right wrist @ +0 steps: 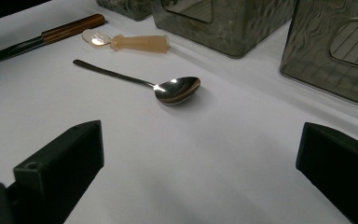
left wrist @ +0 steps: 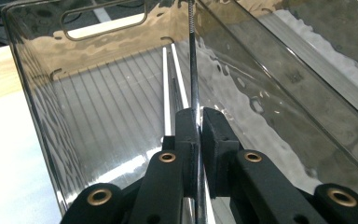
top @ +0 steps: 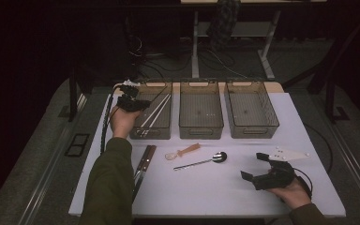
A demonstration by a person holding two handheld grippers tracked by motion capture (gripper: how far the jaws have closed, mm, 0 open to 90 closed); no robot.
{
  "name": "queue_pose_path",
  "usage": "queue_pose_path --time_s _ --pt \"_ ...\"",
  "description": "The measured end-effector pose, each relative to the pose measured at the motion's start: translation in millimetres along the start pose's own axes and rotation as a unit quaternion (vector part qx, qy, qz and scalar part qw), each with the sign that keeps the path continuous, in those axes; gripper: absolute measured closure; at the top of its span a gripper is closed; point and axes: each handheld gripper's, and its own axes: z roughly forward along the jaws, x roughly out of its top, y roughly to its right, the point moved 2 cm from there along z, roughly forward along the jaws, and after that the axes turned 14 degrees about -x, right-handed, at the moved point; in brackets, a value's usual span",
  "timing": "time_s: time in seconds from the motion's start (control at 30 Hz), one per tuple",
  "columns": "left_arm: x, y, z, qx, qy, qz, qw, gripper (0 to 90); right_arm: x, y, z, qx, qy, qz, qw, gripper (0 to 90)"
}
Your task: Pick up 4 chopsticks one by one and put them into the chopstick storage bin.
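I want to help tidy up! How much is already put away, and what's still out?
Done: two pale chopsticks lie in the left bin. In hand: the left tongs are shut on a thin metal stick inside that bin. Left: the metal spoon, the small plastic spoon and the brown-handled cutlery lie on the table. The right tongs are open.

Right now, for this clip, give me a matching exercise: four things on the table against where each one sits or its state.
Things:
1. left gripper
2. right gripper
3. metal spoon
4. middle bin

States:
A. lying on the white table, in front of the bins
B. shut on a thin metal rod inside the left bin
C. empty
D. jaws wide open above the table

Pairs: 1-B, 2-D, 3-A, 4-C
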Motion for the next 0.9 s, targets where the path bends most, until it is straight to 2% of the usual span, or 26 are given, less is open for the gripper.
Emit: queue_pose_path --time_s 0.23,0.33,0.43,0.53,0.7,0.77,0.83,0.9 --pt "1.7 -7.2 6.8 -0.001 0.008 -0.013 0.9999 84.3 0.0 1.2 0.8 0.001 -0.002 0.002 1.0000 0.4" --pt "1.4 -7.2 9.9 0.005 0.000 -0.012 0.9999 83.2 0.0 1.8 0.9 0.003 -0.002 0.003 1.0000 0.4" --pt "2.9 -6.3 7.0 0.006 0.013 -0.019 0.9997 68.4 0.0 1.6 0.1 0.003 0.000 0.003 1.0000 0.4" --pt "4.5 -2.0 3.0 0.006 0.013 -0.011 0.9998 64.6 0.0 1.5 -0.4 0.002 0.000 0.003 1.0000 0.4" --pt "6.1 13.0 -6.9 -0.014 0.012 0.011 0.9998 55.6 0.3 0.2 0.0 0.002 0.000 0.000 1.0000 0.4" --pt "5.0 19.8 -11.3 -0.044 0.016 0.010 0.9989 52.3 0.4 -0.1 0.3 0.002 0.000 -0.001 1.0000 0.4" --pt "3.5 28.0 -16.1 -0.049 0.010 0.030 0.9983 49.4 0.6 -0.1 0.9 0.002 -0.002 -0.002 1.0000 0.4" --pt "1.0 35.0 -20.9 -0.062 0.010 0.038 0.9973 46.8 0.7 0.3 1.7 0.001 -0.003 -0.003 1.0000 0.4"
